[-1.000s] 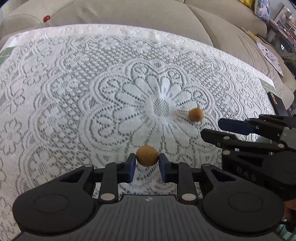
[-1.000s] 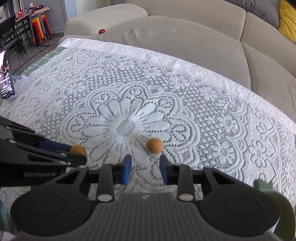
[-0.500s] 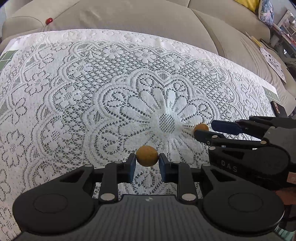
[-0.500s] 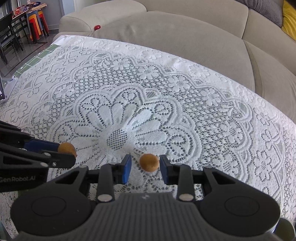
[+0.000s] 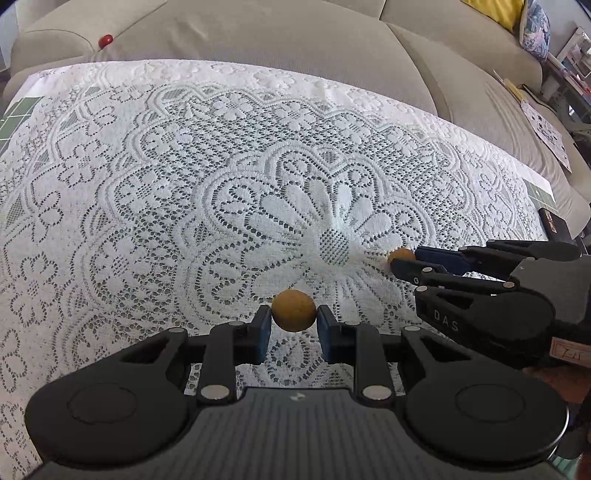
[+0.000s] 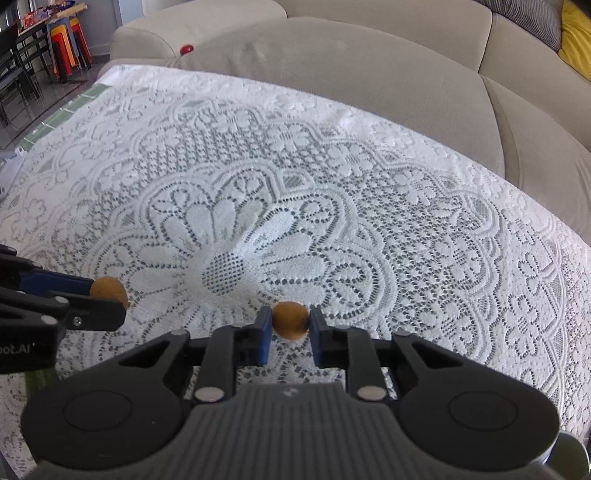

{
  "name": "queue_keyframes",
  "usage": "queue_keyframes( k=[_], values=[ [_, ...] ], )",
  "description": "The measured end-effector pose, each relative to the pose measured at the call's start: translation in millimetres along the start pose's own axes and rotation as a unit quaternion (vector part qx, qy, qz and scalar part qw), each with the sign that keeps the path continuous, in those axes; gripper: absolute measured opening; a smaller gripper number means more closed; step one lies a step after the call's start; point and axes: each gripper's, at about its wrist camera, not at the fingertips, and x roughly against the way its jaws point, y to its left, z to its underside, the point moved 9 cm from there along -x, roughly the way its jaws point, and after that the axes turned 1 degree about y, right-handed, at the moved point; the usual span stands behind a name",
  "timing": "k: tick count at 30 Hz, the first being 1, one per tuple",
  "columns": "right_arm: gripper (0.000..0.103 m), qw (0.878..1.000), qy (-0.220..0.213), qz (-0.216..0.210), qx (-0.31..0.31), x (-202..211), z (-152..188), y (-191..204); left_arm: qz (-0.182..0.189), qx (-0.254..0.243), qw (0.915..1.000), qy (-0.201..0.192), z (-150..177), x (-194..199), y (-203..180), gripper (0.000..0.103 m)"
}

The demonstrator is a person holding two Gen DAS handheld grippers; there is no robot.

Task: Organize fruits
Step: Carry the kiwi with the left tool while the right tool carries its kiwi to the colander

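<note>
Two small round brown fruits are over a white lace tablecloth [image 5: 147, 184]. My left gripper [image 5: 293, 315] is shut on one brown fruit [image 5: 293, 309], held just above the cloth. In the right wrist view that same fruit [image 6: 107, 288] shows at the left between the left gripper's fingertips [image 6: 110, 299]. The jaws of my right gripper [image 6: 290, 323] are closing, and its blue pads touch both sides of the other brown fruit [image 6: 290, 318] near the cloth's central flower. From the left wrist view this fruit [image 5: 400, 254] peeks out at the right gripper's tip [image 5: 404, 261].
A beige sofa [image 5: 295, 33] runs along the table's far edge, with a small red ball [image 5: 107, 38] on its cushion. Papers [image 5: 546, 129] lie on the sofa at the right. A dark flat object [image 5: 550, 221] sits at the table's right edge. Coloured stools [image 6: 68, 37] stand far left.
The right gripper moved forward and down around the loose brown fruit, then its jaws came together on it. The left gripper kept its fruit and stayed in place.
</note>
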Motion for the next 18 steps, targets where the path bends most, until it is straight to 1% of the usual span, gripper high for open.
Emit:
queue_keyframes(
  k=[7, 15, 18],
  values=[
    [0.017, 1.000, -0.021, -0.017, 0.001, 37, 6, 19, -0.014, -0.003, 0.9999, -0.005, 6, 24, -5, 0.029],
    [0.017, 0.999, -0.027, -0.035, -0.010, 82, 36, 34, -0.016, -0.012, 0.9998, -0.008, 22, 50, -19, 0.029],
    [0.017, 0.999, -0.028, -0.033, -0.015, 96, 48, 34, -0.013, -0.025, 0.9995, -0.011, 28, 59, -29, 0.029]
  ],
)
